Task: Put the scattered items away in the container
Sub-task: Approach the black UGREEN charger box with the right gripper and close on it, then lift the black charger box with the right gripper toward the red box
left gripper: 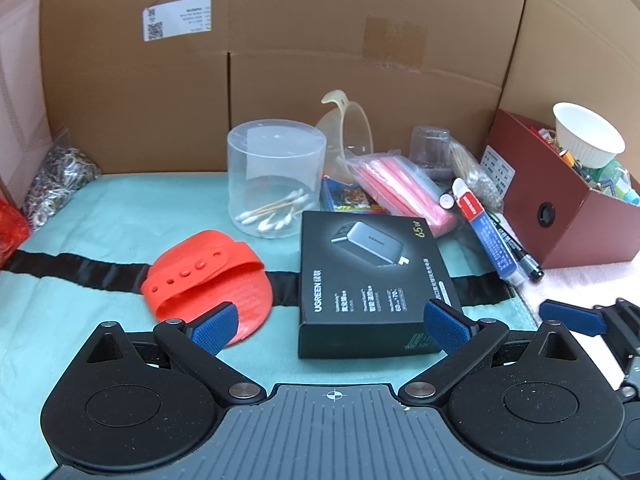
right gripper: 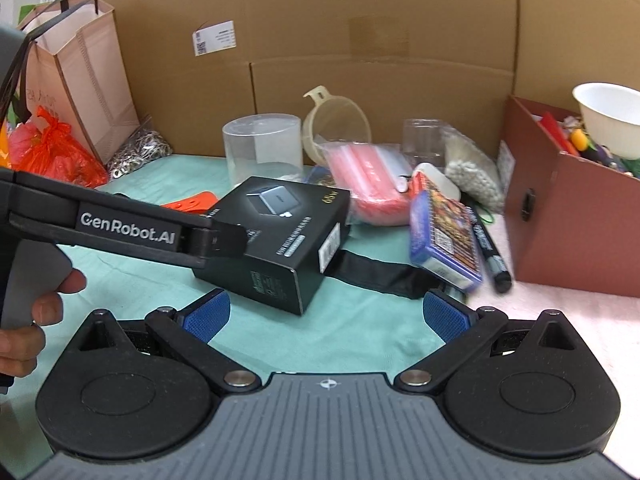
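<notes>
A black charger box (left gripper: 372, 276) lies on the teal cloth (left gripper: 100, 216) between the fingers of my open left gripper (left gripper: 331, 326). The right pad overlaps its near corner; the left pad stands clear of it. An orange silicone pad (left gripper: 208, 276) lies to its left. My right gripper (right gripper: 326, 316) is open and empty, just in front of the same box (right gripper: 280, 236). The left gripper (right gripper: 128, 224) reaches in from the left there, one finger against the box's side. The red-brown container (right gripper: 580, 220) stands at the right with a white bowl (right gripper: 608, 120) on top.
Behind the box are a clear tub of cotton swabs (left gripper: 276, 176), a strainer (left gripper: 348, 120), a pink zip bag (left gripper: 400, 192), a blue card pack (right gripper: 444, 236) and a black marker (right gripper: 492, 256). Cardboard walls (left gripper: 320, 40) close the back. A paper bag (right gripper: 80, 80) and a hand (right gripper: 40, 300) are at the left.
</notes>
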Demonstrator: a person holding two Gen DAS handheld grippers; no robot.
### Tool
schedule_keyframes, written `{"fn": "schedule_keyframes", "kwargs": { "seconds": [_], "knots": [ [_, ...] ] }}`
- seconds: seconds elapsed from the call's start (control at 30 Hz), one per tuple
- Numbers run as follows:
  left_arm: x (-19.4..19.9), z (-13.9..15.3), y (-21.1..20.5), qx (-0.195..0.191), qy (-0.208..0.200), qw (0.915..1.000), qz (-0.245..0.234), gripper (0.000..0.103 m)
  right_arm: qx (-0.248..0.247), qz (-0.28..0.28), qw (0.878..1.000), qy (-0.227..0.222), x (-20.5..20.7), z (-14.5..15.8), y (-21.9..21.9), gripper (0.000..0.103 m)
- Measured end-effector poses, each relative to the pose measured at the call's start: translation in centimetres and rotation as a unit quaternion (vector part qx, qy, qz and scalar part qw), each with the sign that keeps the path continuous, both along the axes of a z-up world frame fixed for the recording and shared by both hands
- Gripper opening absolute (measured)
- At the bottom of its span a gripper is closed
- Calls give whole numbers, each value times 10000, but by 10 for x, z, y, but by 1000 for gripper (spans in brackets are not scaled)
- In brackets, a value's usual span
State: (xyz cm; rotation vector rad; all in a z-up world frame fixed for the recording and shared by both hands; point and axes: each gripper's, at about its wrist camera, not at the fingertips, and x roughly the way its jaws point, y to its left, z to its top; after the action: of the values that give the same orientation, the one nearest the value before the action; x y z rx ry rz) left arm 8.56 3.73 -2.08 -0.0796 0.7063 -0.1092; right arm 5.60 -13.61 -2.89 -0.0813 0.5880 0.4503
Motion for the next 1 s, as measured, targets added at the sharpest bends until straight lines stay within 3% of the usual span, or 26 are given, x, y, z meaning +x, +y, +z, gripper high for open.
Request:
{"fn": "schedule_keyframes", "kwargs": {
  "seconds": [1.0],
  "knots": [
    [50,-13,4,-496,355,9925,-1061,101,-145,714,9973,39,36,-10,31,91]
  ]
}}
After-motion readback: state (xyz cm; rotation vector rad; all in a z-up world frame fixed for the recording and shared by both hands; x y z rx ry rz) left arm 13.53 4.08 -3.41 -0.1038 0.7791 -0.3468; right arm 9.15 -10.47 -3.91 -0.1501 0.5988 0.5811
